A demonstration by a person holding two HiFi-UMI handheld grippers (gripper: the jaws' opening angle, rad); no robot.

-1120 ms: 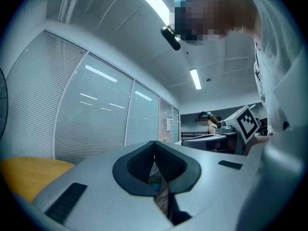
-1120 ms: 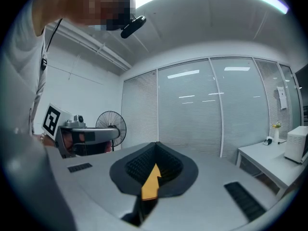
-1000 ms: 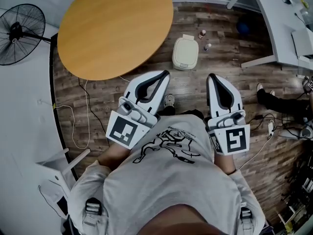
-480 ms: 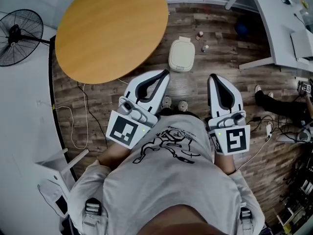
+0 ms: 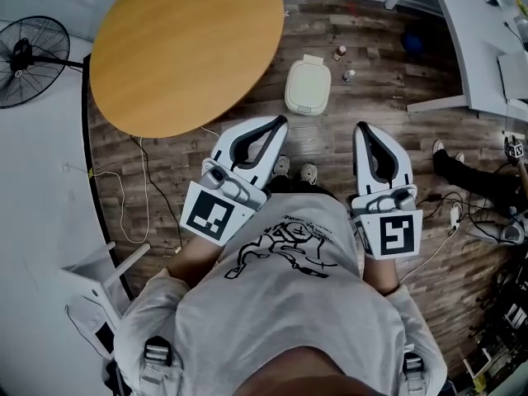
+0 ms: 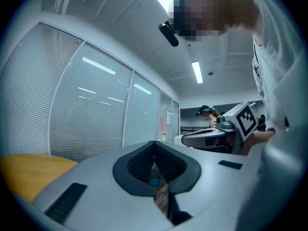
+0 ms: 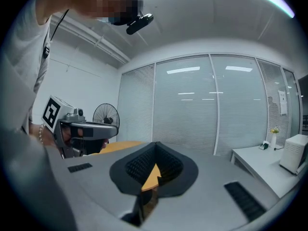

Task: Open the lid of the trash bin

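Floor (image 5: 379,81): trash bin (image 5: 308,87) near table (image 5: 186,48) edge | left hand-held gripper (image 5: 280,123), right hand-held gripper (image 5: 360,128) pressed together

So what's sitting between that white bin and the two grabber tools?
Nothing. In the head view only bare wooden floor shows between the trash bin and the tips of the left gripper and right gripper, both shut and empty.

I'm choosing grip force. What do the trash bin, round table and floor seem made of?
The trash bin: probably plastic, cream, matte, with rounded moulded corners. The table: wood or wood-look laminate, faint straight grain, satin top. The floor: dark wood-pattern planks with visible seams; wood or vinyl, cannot tell.
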